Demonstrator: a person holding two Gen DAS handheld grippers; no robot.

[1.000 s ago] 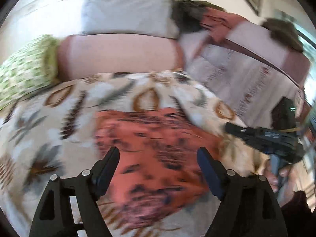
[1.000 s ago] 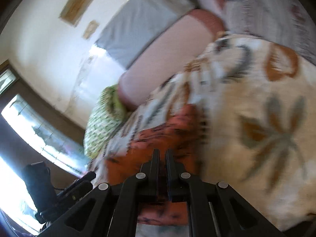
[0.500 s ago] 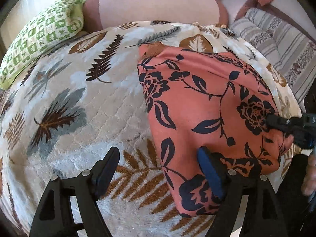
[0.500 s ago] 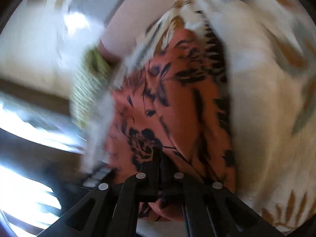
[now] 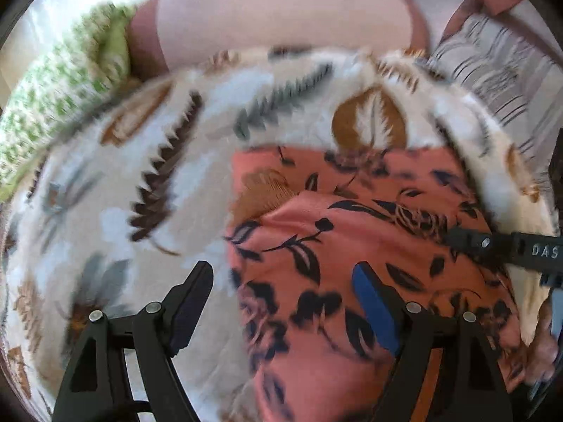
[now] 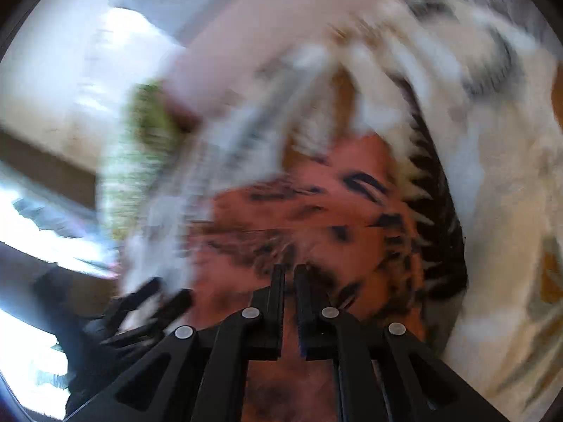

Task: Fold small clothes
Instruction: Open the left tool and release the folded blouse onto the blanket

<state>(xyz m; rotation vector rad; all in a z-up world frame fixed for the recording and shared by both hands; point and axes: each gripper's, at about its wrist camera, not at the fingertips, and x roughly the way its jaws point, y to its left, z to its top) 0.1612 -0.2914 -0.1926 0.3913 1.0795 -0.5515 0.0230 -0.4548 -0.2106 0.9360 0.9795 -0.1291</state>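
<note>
An orange garment with dark flowers (image 5: 352, 218) lies partly folded on a leaf-patterned blanket (image 5: 140, 176); the right wrist view shows the garment (image 6: 299, 211) blurred. My left gripper (image 5: 283, 270) hovers open just above it, straddling its left edge, one finger over the blanket and the blue-padded finger (image 5: 373, 302) over the cloth. My right gripper (image 6: 289, 270) has its jaws nearly together and opening slightly, with a thin bit of the garment between them. From the left wrist view its tip (image 5: 457, 239) rests on the garment's right side.
A green patterned pillow (image 5: 52, 105) lies at the far left, a pink bolster (image 5: 281, 24) along the back, and a striped cushion (image 5: 492, 70) at the right. A hand (image 5: 549, 344) holds the right gripper at the frame's edge.
Both grippers have dropped toward the blanket and tilted further down. The right one carried its side of the garment down with it, and the cloth now lies lower and flatter.
</note>
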